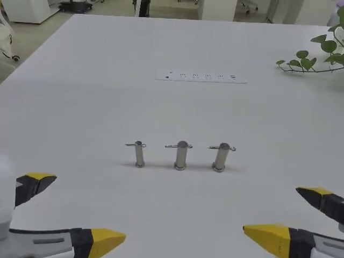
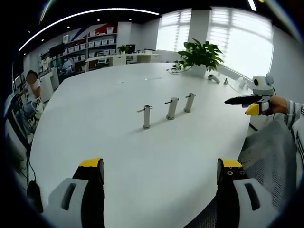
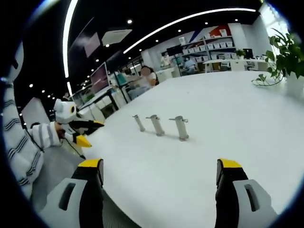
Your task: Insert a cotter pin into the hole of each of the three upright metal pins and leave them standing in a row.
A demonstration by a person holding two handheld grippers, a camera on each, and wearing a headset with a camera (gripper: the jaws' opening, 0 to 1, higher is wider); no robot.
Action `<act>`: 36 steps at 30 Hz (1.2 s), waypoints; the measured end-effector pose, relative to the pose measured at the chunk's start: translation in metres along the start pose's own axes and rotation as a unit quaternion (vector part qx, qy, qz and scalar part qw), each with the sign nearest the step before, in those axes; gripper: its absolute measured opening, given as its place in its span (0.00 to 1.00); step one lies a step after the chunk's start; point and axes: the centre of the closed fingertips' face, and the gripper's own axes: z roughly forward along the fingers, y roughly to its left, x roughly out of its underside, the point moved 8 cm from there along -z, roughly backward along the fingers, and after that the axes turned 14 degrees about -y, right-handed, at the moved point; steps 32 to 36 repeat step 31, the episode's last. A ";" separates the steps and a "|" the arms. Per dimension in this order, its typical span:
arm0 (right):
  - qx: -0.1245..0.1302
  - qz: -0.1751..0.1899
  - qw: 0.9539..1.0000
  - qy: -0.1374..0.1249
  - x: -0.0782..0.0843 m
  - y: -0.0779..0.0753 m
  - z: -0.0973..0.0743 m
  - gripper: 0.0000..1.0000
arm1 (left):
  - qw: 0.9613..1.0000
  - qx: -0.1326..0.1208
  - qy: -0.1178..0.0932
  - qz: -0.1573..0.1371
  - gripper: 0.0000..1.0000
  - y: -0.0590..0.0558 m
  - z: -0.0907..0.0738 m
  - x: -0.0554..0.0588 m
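The three pins [image 1: 181, 156] stand in a row at the middle of the head view, close together but not touching. Cotter pins [image 1: 173, 145] run crosswise through their top ends, so the task looks done. The pins look like solid steel: stiff, smooth and heavy for their bulk. They are narrow-footed, though, and would likely tip at a nudge, so a hold low on the shaft seems safest. The cotter pins are thin, light wire, best pinched by the end that sticks out.

The left gripper [image 1: 75, 209] at lower left and the right gripper [image 1: 284, 212] at lower right both gape wide and hold nothing, well apart from the row.

The table [image 1: 172, 107] is white, smooth and matte. A power strip [image 1: 201, 77] lies above the row, and a plant [image 1: 317, 54] trails in at upper right. The left gripper view shows an office with shelves [image 2: 90, 45] and windows [image 2: 237, 33].
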 end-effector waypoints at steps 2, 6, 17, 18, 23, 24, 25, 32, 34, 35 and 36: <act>0.007 0.002 1.000 0.005 0.002 -0.001 0.000 1.00 | 1.000 -0.004 0.000 -0.004 0.99 0.001 -0.002 0.002; 0.008 0.002 1.000 0.016 0.005 -0.001 0.001 1.00 | 0.999 -0.012 0.019 -0.027 0.99 0.005 -0.004 0.010; 0.008 -0.013 0.999 0.043 0.010 0.001 0.012 1.00 | 0.998 -0.017 0.040 -0.033 0.99 0.006 -0.003 0.019; 0.010 -0.016 0.999 0.045 0.011 0.000 0.012 1.00 | 0.998 -0.018 0.041 -0.034 0.99 0.007 -0.003 0.018; 0.019 -0.023 0.998 0.046 0.009 -0.004 0.010 1.00 | 0.998 -0.012 0.050 -0.028 0.99 0.005 -0.004 0.016; 0.021 -0.024 0.998 0.048 0.009 -0.006 0.009 1.00 | 0.998 -0.012 0.049 -0.029 0.99 0.004 -0.004 0.015; 0.023 -0.024 0.998 0.049 0.009 -0.006 0.008 1.00 | 0.998 -0.013 0.048 -0.035 0.99 0.004 -0.004 0.014; 0.023 -0.022 0.998 0.056 0.010 -0.009 0.006 1.00 | 0.998 -0.013 0.044 -0.036 0.99 0.000 -0.003 0.012; 0.023 -0.022 0.998 0.056 0.010 -0.009 0.006 1.00 | 0.998 -0.013 0.044 -0.036 0.99 0.000 -0.003 0.012; 0.023 -0.022 0.998 0.056 0.010 -0.009 0.006 1.00 | 0.998 -0.013 0.044 -0.036 0.99 0.000 -0.003 0.012; 0.023 -0.022 0.998 0.056 0.010 -0.009 0.006 1.00 | 0.998 -0.013 0.044 -0.036 0.99 0.000 -0.003 0.012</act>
